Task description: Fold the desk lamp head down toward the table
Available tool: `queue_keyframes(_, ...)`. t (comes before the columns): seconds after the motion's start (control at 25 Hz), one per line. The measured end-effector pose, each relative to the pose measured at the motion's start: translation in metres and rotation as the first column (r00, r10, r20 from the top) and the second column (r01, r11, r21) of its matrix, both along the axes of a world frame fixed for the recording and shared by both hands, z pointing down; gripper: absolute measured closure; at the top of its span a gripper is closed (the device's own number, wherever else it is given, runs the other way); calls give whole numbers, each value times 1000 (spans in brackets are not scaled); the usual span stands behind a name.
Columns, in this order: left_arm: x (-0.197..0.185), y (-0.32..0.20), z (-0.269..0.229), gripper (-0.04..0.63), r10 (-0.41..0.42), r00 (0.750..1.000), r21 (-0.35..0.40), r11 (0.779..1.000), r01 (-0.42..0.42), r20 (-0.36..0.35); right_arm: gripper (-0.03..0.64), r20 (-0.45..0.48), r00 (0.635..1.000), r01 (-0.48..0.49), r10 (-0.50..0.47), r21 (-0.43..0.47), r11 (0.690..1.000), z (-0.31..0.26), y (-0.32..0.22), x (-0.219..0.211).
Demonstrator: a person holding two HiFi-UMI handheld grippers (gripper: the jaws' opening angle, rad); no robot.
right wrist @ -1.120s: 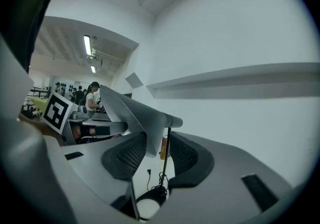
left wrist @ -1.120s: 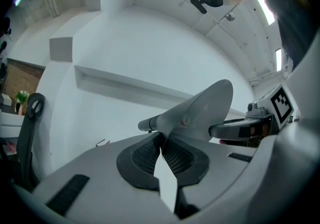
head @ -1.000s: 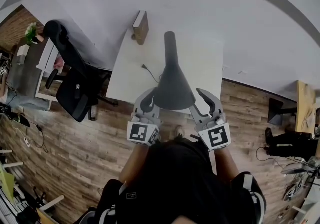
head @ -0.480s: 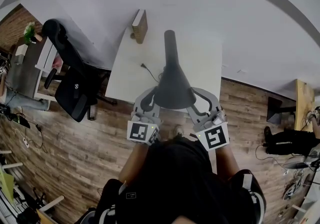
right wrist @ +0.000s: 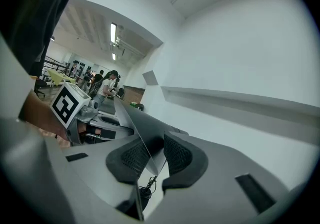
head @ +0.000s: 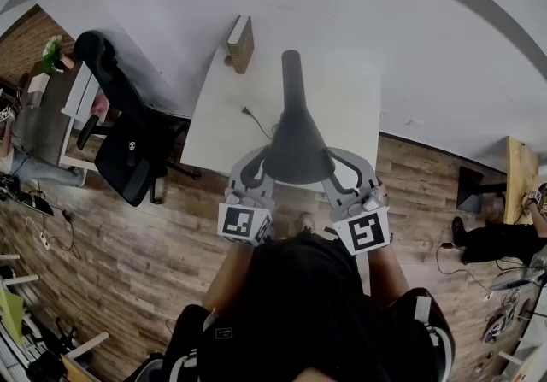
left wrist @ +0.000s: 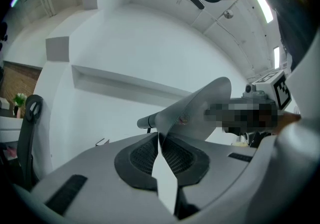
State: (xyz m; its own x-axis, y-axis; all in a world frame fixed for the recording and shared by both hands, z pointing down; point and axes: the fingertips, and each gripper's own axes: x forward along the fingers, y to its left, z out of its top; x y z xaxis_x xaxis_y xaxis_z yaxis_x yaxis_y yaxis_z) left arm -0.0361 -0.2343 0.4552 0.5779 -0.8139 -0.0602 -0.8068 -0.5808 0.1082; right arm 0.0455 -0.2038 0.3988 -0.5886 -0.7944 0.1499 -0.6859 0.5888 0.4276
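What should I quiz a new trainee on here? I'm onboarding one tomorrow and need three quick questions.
1. True or false: the left gripper has its jaws shut on the rim of the lamp shade.
2. Which of these lies on the table? A) a cable B) a mug C) a keyboard
3. In the head view, which piece of furniture stands left of the table?
Key: 1 true; 2 A; 3 a black office chair.

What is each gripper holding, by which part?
Left gripper holds the dark grey conical lamp shade by its rim. Right gripper's fingers have just been closing around the opposite rim, not yet pressing.
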Motion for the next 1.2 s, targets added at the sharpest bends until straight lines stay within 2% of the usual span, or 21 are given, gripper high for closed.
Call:
queue_keyframes(0.16,0,10,-1,558,5,999,13,1000,-6,33,534,8,1000,3,-3,3,1000,0,1,0)
queue_keyframes(0.32,-2,18,-10,477,30,998,39,999,-32,49,534,13,1000,4,-4,-1,1000,0,-1,0)
queue_keyframes(0.48,-12,27,-19,433,16,994,79,997,-25,111,532,23,1000,6,-6,0,1000,0,-1,0)
queue_keyframes(0.56,-17,33,-31,417,17,993,91,995,-28,113,532,29,1000,5,-5,2,1000,0,0,0)
queue_keyframes(0.68,-15,42,-53,407,76,992,106,991,-87,97,532,31,999,5,-5,5,1000,-1,0,0)
queue_keyframes(0.76,-9,47,-63,400,123,982,128,982,-141,142,532,32,999,5,-5,4,1000,-2,-1,0)
queue_keyframes(0.8,-6,49,-64,391,143,972,135,976,-170,188,532,31,1000,3,-3,1,1000,-2,0,0)
queue_keyframes(0.88,1,51,-61,383,175,932,141,963,-229,318,532,26,1000,2,-2,-1,1000,-2,0,0)
queue_keyframes(0.96,7,51,-60,379,188,902,149,953,-262,389,532,23,1000,0,0,-4,1000,-1,2,-1)
queue_keyframes(1.2,18,47,-70,399,183,896,180,945,-274,404,532,21,1000,-3,3,-5,1000,-1,2,0)
